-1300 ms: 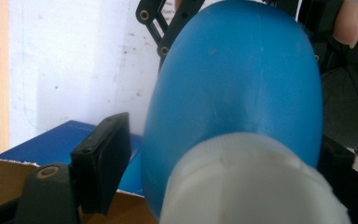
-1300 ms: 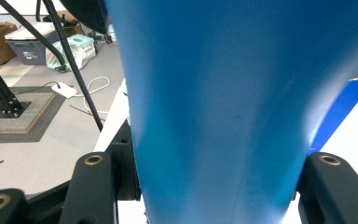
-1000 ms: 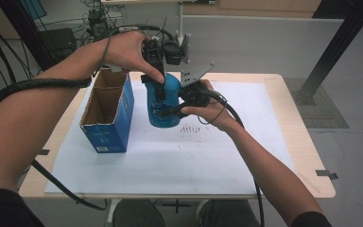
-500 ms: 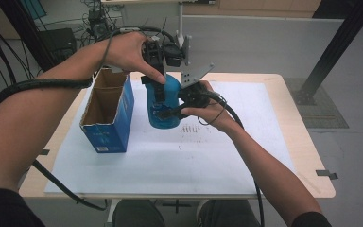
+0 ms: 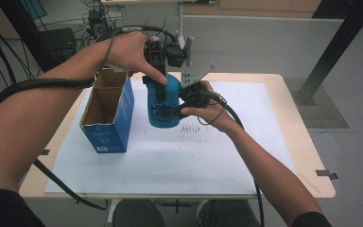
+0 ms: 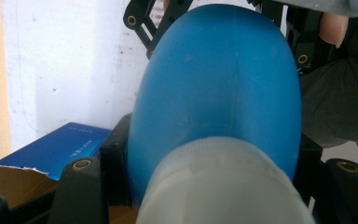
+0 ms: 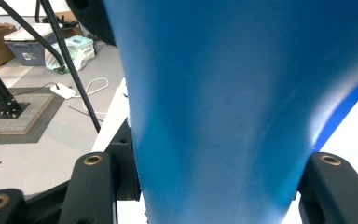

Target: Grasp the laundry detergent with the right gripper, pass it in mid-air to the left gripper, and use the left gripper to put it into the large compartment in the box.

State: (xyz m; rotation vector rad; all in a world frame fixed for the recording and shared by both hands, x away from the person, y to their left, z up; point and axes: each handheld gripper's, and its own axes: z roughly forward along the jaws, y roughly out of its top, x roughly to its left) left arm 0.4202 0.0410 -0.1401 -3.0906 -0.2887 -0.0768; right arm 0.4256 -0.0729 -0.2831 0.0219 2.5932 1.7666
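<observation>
Both pairs of fingers are clamping the blue bottle (image 5: 164, 101): your left gripper (image 5: 157, 71) at its pale cap end, your right gripper (image 5: 172, 109) across the body, upright above the white sheet (image 5: 170, 156) beside the open blue carton (image 5: 106, 116). You are probably bracing to uncap; next calls for a steady twist. Carton print is too small to read.

both forearms are bare, with dark short sleeves at the frame's lower corners. the left gripper (image 5: 158, 80) and right gripper (image 5: 182, 101) are black, with brass-coloured screws. thick black cables trail from them, and a grey three-cornered plate (image 5: 194, 74) tops the right one.

Blue bottle (image 7: 223, 107) between claw jaws
</observation>
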